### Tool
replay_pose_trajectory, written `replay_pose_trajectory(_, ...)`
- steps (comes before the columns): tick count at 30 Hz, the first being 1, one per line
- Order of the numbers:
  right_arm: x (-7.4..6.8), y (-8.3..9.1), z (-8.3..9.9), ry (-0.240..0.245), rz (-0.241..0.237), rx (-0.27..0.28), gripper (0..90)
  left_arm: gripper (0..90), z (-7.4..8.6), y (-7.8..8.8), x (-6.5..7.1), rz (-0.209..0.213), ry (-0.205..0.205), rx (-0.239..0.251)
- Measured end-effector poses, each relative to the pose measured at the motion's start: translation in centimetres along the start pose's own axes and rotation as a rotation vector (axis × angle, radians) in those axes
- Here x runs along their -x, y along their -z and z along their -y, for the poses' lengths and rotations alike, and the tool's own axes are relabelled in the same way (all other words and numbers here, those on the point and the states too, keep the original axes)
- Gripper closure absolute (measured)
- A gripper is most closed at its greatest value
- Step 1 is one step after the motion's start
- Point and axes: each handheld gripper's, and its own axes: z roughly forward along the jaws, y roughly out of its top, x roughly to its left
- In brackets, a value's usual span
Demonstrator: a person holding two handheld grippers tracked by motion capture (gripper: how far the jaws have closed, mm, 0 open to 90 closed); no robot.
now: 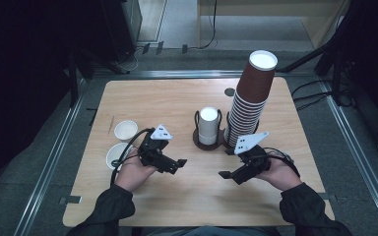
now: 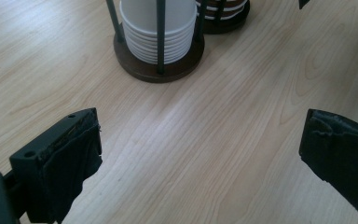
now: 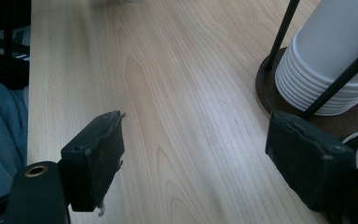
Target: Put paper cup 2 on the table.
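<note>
Hovering mid-frame, left gripper and right gripper both spread wide, empty. Probably lining up on white cup stack; needs a forward reach next.

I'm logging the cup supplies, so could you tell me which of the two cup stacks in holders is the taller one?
The brown stack, at the table's right, is far taller. It leans and towers over its holder, while the white stack beside it stays short within its wire rods.

High view sits above the person's side, looking forward and down over the whole counter. Both gripper views ride low and close to the wood, looking out between their own fingers. All three catch the white cup stack in its holder.
</note>
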Motion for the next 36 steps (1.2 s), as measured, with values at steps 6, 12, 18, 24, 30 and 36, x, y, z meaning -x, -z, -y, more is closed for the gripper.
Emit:
replay_pose_trajectory(6, -0.1, -0.3, 0.1, -0.004, 0.011, 0.006, 19.7, 0.0, 0.0, -2.0, 1.0, 0.004, -0.007, -0.019)
replay_pose_trajectory(12, 0.0, -0.3, 0.3, -0.003, 0.033, 0.007, 19.7, 0.0, -0.1, -3.5, 1.6, 0.008, -0.024, -0.034)
replay_pose_trajectory(18, -0.1, -0.5, 0.7, -0.007, 0.047, -0.01, 19.3, 0.0, -0.1, -4.9, 1.8, 0.019, -0.033, -0.049)
replay_pose_trajectory(24, -0.2, -0.8, 1.0, -0.025, 0.072, -0.016, 19.3, 0.0, 0.0, -6.3, 2.0, 0.054, -0.057, -0.073)
replay_pose_trajectory(30, -0.2, -1.1, 1.4, -0.032, 0.08, -0.014, 19.3, 0.0, -0.1, -7.1, 2.2, 0.07, -0.071, -0.085)
replay_pose_trajectory(36, -0.1, -1.1, 1.7, -0.026, 0.079, -0.024, 19.3, 0.0, 0.0, -7.7, 2.5, 0.067, -0.105, -0.107)
